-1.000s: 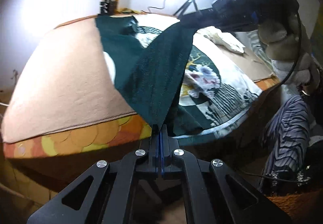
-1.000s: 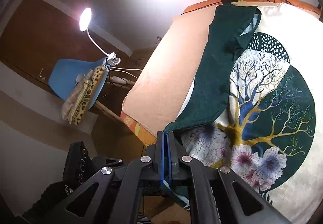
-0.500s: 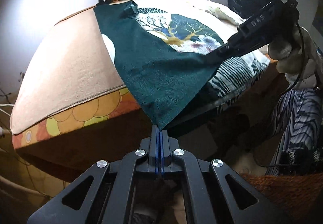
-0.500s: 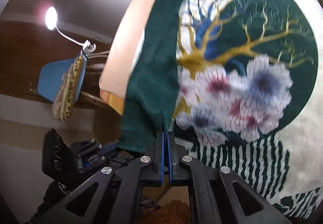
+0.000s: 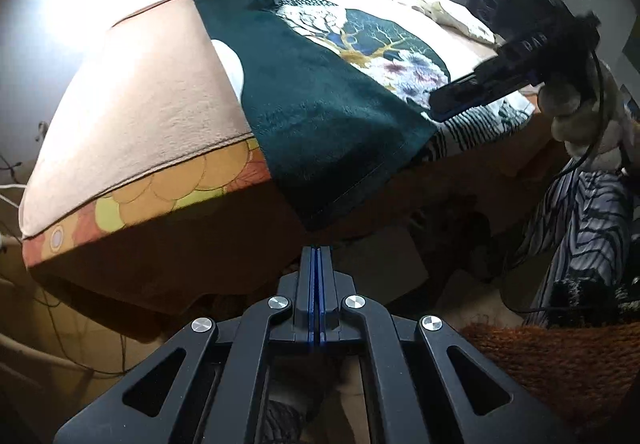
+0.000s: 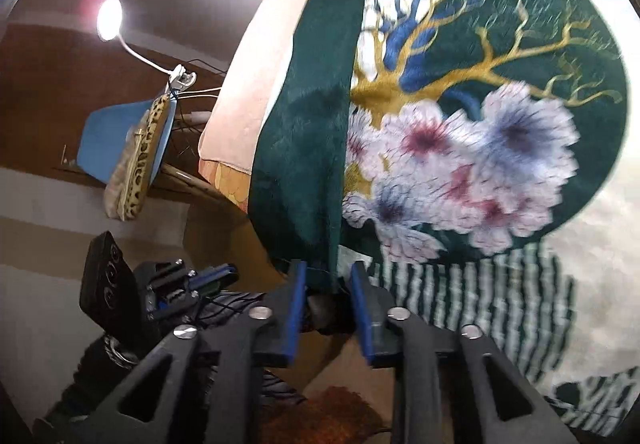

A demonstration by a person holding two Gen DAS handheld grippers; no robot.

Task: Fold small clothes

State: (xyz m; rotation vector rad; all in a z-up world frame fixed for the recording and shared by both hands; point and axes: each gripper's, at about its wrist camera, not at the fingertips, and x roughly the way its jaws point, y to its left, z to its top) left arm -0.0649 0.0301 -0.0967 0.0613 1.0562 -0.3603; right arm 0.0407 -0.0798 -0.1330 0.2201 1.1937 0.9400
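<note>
Lowered since the earlier frame, the green garment (image 5: 320, 100) is now lying across the bed's (image 5: 152, 92) front edge. Your right gripper (image 6: 326, 284) is releasing its corner; the left gripper (image 5: 319, 260) is staying clenched, so keep that hem taut.

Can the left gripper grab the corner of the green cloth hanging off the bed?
Probably yes. The green cloth has its corner dangling just ahead of the shut left gripper, with nothing between them; it must open first.

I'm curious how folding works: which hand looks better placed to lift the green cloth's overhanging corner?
Probably left: the left gripper, shut, sits right at the green cloth corner. The right gripper is opening its jaws, cloth edge between them.
</note>
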